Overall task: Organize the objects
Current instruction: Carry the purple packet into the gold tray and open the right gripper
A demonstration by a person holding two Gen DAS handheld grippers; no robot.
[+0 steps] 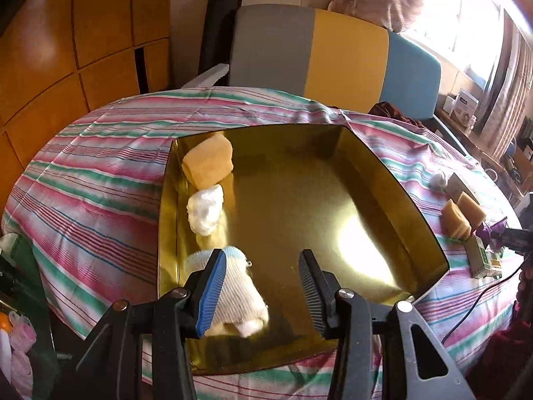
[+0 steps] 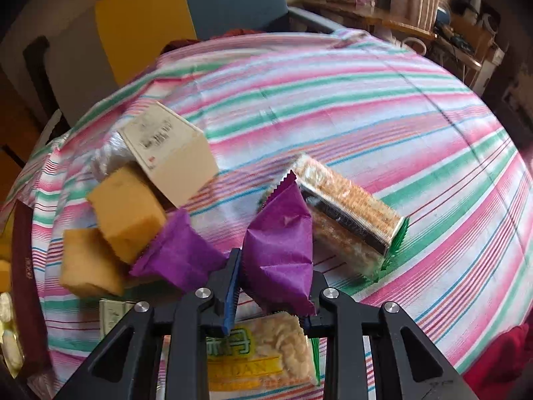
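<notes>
Two hand-held grippers: right (image 2: pixel 271 286) clamped on purple packet (image 2: pixel 279 250); left (image 1: pixel 263 293) apart above gold tray (image 1: pixel 413 206).

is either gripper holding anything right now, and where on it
The right gripper is shut on the purple packet, pinching its near lower part. The left gripper holds nothing; its jaws stand apart over the gold tray.

Sunlit window (image 1: pixel 466 16), wooden wardrobe (image 1: pixel 66 50)

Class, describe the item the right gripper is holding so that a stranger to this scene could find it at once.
Start at the striped tablecloth. Near its front lies a heap of snacks and sponges; the right gripper is shut on the purple packet. Its neighbours are a clear cracker pack and yellow sponges.
</notes>
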